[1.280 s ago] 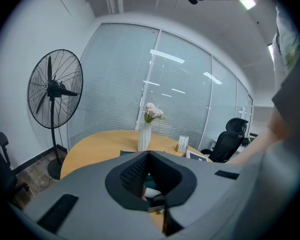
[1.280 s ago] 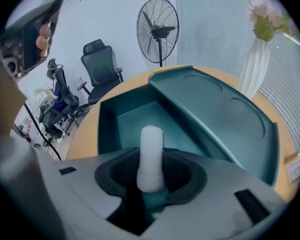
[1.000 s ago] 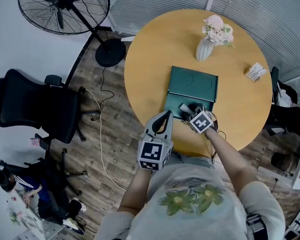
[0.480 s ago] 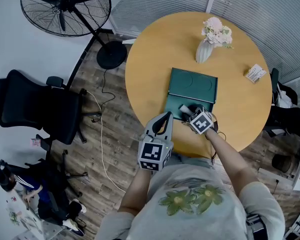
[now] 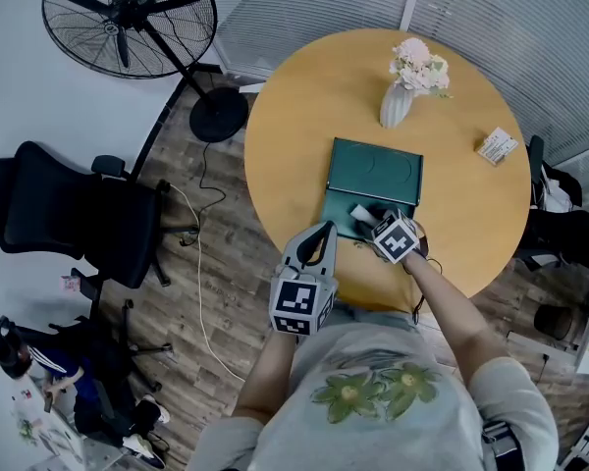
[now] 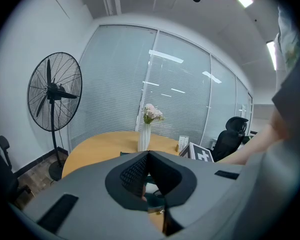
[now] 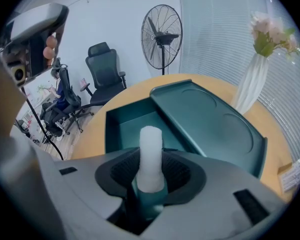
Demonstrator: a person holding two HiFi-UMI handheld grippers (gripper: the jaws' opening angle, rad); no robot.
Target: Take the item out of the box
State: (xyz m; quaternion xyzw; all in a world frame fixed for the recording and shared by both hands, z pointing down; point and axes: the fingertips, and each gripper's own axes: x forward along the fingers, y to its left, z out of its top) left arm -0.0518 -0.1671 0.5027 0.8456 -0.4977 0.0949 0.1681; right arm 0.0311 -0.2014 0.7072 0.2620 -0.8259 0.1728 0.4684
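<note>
Right gripper view shows the right gripper (image 7: 151,176) with its two fingers pressed on a white roll (image 7: 151,149), one finger on each side. The roll stands up between the dark pads. Behind it is the open part of the green box (image 7: 121,126). The roll is over that open part, close to its near wall. I cannot tell if the bottom of the roll is down in the box or above it.

The box lid (image 7: 210,121) is flipped open behind. The box sits on a round wooden table (image 7: 97,129). A tall white vase (image 7: 250,86) with pink flowers stands past the lid.

In the head view, the left gripper (image 5: 324,229) is at the near edge of the table, close to the near left corner of the box. The left gripper view shows its two fingers closed tight together, tip to tip, with nothing between them.

A small white packet (image 5: 497,146) lies on the far right of the table, well apart from the box. On the floor to the left are a big black fan (image 5: 128,13) and a black chair (image 5: 64,209)
</note>
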